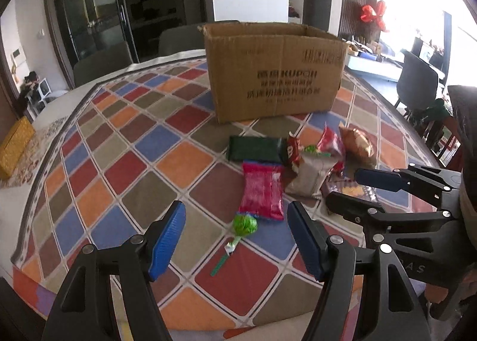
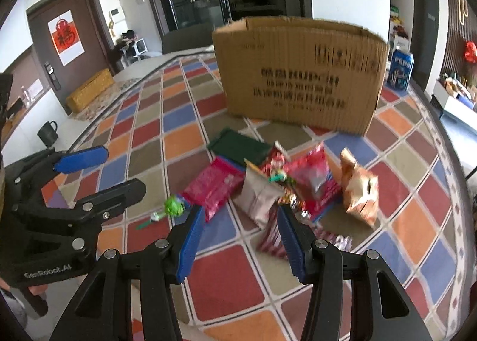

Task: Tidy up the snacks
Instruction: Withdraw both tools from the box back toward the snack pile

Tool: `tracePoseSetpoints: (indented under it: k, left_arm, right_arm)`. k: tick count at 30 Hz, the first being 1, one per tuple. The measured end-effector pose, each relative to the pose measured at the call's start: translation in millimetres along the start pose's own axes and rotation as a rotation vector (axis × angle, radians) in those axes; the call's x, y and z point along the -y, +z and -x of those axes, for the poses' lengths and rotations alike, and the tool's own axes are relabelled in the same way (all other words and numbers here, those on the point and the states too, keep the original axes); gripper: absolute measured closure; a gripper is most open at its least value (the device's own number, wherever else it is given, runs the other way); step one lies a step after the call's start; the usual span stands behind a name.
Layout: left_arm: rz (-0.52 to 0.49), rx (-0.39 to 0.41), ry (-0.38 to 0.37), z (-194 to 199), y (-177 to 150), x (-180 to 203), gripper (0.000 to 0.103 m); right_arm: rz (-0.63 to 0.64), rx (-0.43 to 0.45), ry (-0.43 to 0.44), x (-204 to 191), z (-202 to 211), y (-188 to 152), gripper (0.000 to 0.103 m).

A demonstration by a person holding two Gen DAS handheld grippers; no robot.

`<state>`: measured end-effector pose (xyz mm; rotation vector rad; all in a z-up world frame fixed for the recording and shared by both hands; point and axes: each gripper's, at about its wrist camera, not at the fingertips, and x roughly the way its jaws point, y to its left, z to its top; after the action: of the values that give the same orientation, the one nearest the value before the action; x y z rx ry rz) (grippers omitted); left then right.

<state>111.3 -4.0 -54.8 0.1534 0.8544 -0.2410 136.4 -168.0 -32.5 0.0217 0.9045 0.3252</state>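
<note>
An open cardboard box (image 1: 274, 70) (image 2: 301, 73) stands on the checkered tablecloth. In front of it lies a heap of snacks: a dark green pack (image 1: 255, 149) (image 2: 238, 147), a pink pack (image 1: 262, 190) (image 2: 213, 186), a grey pouch (image 1: 310, 174) (image 2: 259, 195), a red pack (image 1: 329, 141) (image 2: 313, 180), a golden bag (image 1: 357, 144) (image 2: 359, 189) and a green lollipop (image 1: 244, 225) (image 2: 174, 207). My left gripper (image 1: 237, 239) (image 2: 101, 171) is open and empty just before the lollipop. My right gripper (image 2: 241, 239) (image 1: 342, 189) is open and empty over a striped red pack (image 2: 271, 239).
A blue drink can (image 2: 401, 68) stands right of the box. A dark mug (image 2: 47, 132) and a yellow box (image 2: 89, 89) (image 1: 13, 147) sit at the table's left. Chairs stand behind the table (image 1: 190, 138).
</note>
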Motion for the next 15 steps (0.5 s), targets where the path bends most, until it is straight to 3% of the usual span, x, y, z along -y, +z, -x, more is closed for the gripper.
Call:
tracePoseSetpoints:
  k: [10, 15]
  left_arm:
    - [-0.018, 0.034, 0.039, -21, -26, -3, 0.033]
    - [-0.020, 0.016, 0.006, -36, -28, -1, 0.039]
  right_arm:
    - [0.019, 0.027, -0.045, -5, -14, -18, 0.051]
    - [0.039, 0.041, -0.050, -6, -22, -15, 0.051]
